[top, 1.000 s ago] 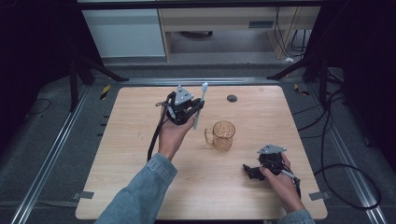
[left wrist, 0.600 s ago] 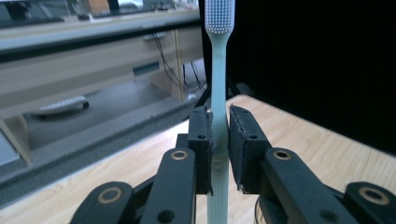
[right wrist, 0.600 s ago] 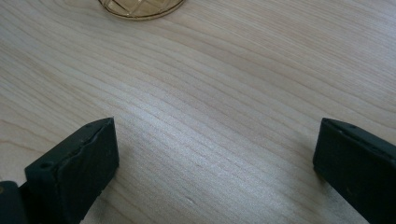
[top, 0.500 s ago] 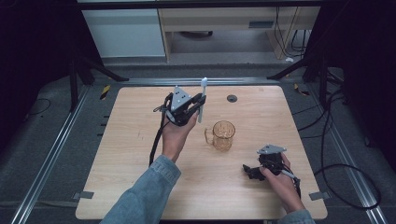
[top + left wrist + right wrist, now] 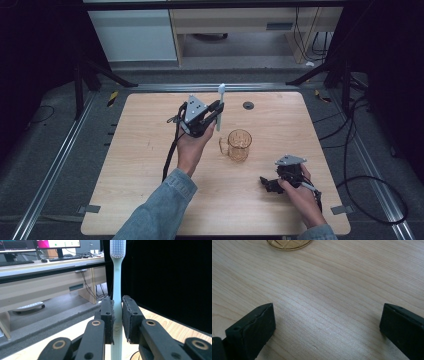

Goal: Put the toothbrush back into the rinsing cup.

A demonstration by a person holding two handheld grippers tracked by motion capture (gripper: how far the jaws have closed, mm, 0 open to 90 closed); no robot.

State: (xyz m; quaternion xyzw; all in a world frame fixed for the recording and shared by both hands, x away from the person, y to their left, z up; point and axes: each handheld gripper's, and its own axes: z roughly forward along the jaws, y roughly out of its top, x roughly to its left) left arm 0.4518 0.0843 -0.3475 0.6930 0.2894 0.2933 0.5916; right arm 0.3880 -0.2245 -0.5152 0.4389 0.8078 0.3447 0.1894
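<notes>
We held the pale plastic toothbrush (image 5: 117, 302) upright, clamped in our left tool (image 5: 216, 111) above the bench's (image 5: 130, 165) far-middle. Beside it, the amber glass mug (image 5: 239, 145) awaited it. Our right tool (image 5: 265, 183) rested open near the front-right corner.

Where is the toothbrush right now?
In the high view the toothbrush stands upright, bristles up, clamped in the left gripper above the table, just left of and behind the amber mug.
</notes>
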